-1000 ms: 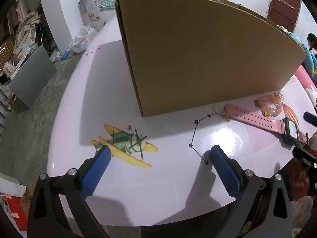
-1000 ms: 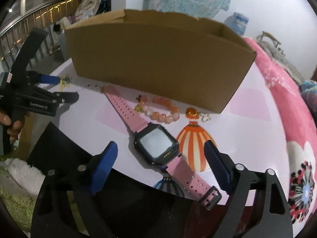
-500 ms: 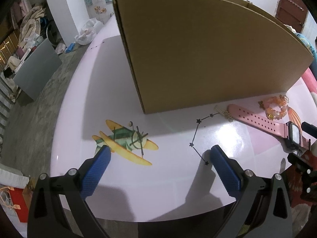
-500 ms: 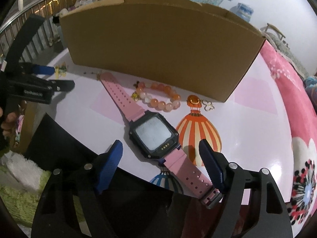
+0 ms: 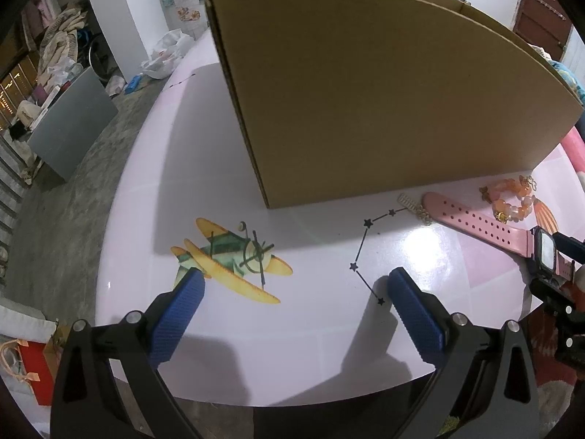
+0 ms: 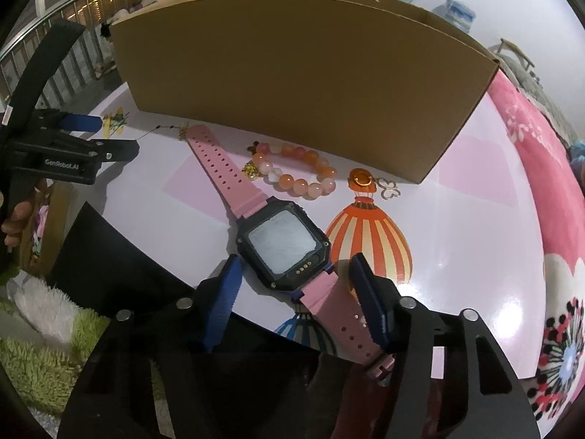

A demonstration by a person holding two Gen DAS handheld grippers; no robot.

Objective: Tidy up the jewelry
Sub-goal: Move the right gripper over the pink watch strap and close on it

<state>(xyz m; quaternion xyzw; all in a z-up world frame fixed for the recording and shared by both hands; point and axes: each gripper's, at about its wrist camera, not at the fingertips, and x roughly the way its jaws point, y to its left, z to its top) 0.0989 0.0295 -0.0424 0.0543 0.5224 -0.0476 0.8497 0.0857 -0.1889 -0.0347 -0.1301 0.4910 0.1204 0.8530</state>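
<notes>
A pink-strapped watch (image 6: 281, 245) with a black square face lies flat on the pink table (image 6: 457, 237). My right gripper (image 6: 296, 274) straddles the lower end of its face; the jaws are closing, with a gap still showing on each side. An orange bead bracelet (image 6: 296, 172), an orange charm (image 6: 360, 179), a clover earring (image 6: 389, 188) and a gold chain piece (image 6: 181, 131) lie by the cardboard box (image 6: 292, 73). My left gripper (image 5: 296, 285) hovers open over the airplane print, nothing between its fingers. The watch strap (image 5: 475, 225) and bracelet (image 5: 512, 197) show at its right.
The tall cardboard box (image 5: 365, 91) stands open-topped behind the jewelry, its inside hidden. The table's near edge (image 5: 219, 347) runs just under both grippers. A pink floral blanket (image 6: 541, 168) lies to the right, and clutter sits on the floor at the left.
My right gripper has come in closer over the watch, and its jaws have narrowed around the face. The left gripper has barely shifted and stays open.
</notes>
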